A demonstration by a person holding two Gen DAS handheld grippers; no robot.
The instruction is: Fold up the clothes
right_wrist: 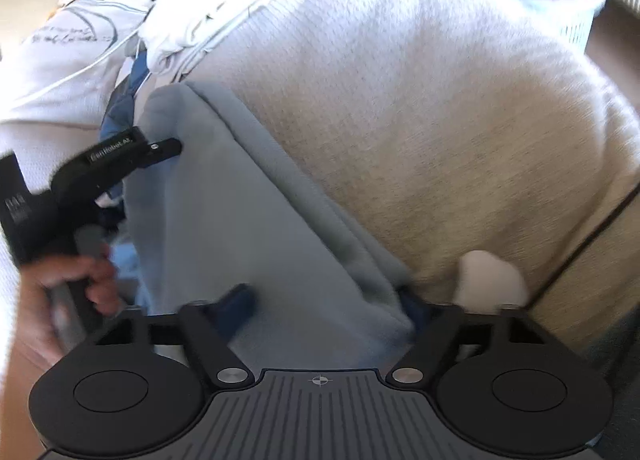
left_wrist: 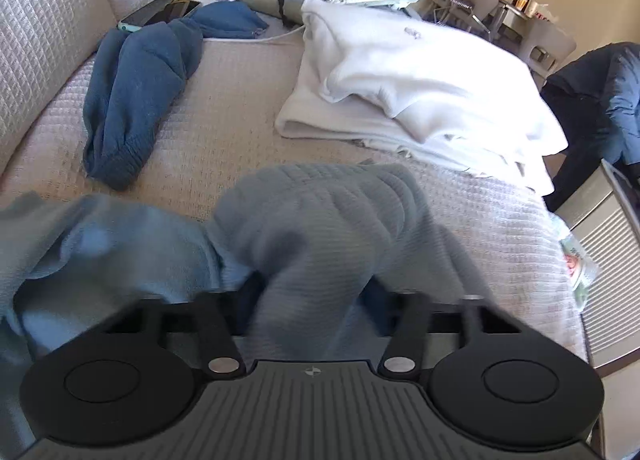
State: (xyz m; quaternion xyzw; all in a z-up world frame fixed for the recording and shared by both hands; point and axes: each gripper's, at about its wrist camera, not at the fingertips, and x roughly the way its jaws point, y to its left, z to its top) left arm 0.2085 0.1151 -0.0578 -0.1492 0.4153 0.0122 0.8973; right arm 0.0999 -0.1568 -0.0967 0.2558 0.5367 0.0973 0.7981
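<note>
Left wrist: bare bedspread (left_wrist: 240, 100) between blue sweater (left_wrist: 132, 100) and white stack (left_wrist: 420, 72)

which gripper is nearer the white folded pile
Left. The left gripper, bunched in light blue cloth, has the white pile just ahead on its right. The right gripper sees that pile further off, beyond the left gripper.

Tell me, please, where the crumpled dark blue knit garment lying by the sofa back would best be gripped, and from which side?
Probably at the dark blue knit garment's ribbed hem, the end nearest the camera. It lies flat and bunched on the beige textured sofa cover with bare cover beside it, so come down from above on that near side; its far end touches a phone.
</note>
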